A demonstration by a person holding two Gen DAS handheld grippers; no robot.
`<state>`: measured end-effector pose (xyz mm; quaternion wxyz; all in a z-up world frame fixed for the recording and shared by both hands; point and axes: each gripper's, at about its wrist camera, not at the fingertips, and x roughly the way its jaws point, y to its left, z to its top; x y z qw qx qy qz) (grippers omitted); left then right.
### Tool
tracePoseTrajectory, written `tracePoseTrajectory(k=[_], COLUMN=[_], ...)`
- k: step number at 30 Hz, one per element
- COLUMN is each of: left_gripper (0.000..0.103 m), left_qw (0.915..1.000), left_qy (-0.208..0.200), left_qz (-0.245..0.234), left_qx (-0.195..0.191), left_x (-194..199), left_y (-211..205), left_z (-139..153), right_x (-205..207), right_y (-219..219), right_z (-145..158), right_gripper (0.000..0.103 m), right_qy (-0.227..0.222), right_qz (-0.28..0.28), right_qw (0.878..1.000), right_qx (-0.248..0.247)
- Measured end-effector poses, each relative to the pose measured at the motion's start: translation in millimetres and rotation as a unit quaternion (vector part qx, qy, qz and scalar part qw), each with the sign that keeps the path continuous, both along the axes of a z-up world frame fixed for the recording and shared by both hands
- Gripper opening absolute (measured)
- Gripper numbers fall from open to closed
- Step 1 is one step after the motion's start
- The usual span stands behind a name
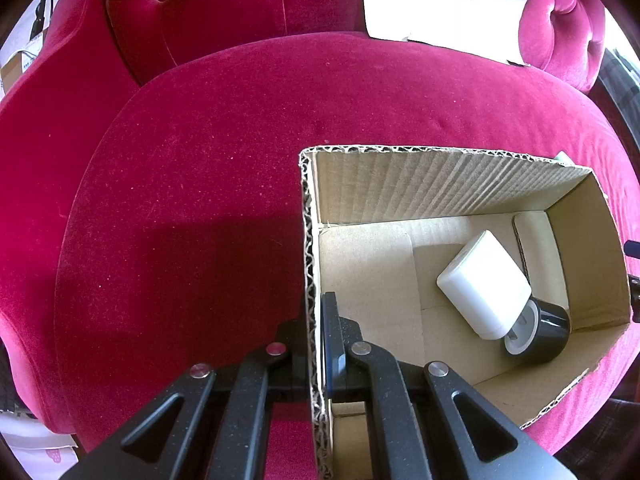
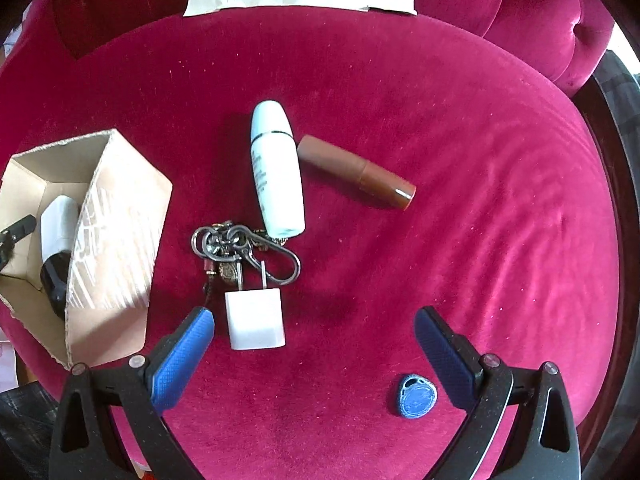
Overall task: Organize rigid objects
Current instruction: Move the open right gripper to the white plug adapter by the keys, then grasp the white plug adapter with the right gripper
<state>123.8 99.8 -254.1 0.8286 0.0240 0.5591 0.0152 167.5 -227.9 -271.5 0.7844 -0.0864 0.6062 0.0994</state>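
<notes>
Left gripper (image 1: 316, 344) clamps box wall (image 1: 310, 240) — steady.

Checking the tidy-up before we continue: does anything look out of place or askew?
The charger's prongs lie across the key bunch. The box has ragged cut edges; its white jar lies tipped.

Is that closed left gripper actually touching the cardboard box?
Touching. The left wrist view shows the left gripper shut on the cardboard box wall, one finger on each side of it.
</notes>
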Motion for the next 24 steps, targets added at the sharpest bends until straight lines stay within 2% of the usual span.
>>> tracePoseTrajectory(k=[5,8,11,14,15,16,17,24], left_gripper=[0.003,0.003,0.003,0.003,0.003,0.003,0.003,0.003], left_qw=[1.0,1.0,1.0,1.0,1.0,1.0,1.0,1.0], left_qy=[0.0,0.0,0.001,0.001,0.001,0.001,0.001,0.001], left_qz=[0.001,0.001,0.001,0.0,-0.001,-0.002,-0.002,-0.001], left_qx=[0.0,0.0,0.0,0.0,0.0,0.0,0.0,0.001], left_x=[0,0,0,-1,0,0,0,0], left_y=[1,1,1,2,2,2,2,1], left_z=[0,-1,-1,0,0,0,0,0], right_x=[1,4,3,1,1,1,1,-7], right_y=[3,6,8,12,13,15,16,30], right_z=[-7,-8,-8,-9,-11,-12,-12,-7], right_gripper=[0.101,0.095,0.08,0.056,0.039,0.029,0.028,0.028], right_qy=[0.003,0.001,0.006,0.021,0.029,0.036,0.041,0.027], right_qz=[-0.001,0.0,0.0,-0.001,-0.003,-0.003,-0.006,0.001], right_qw=[1.0,1.0,1.0,0.999,0.998,0.997,0.997,0.999], right_qx=[0.011,0.015,0.023,0.039,0.051,0.061,0.07,0.045])
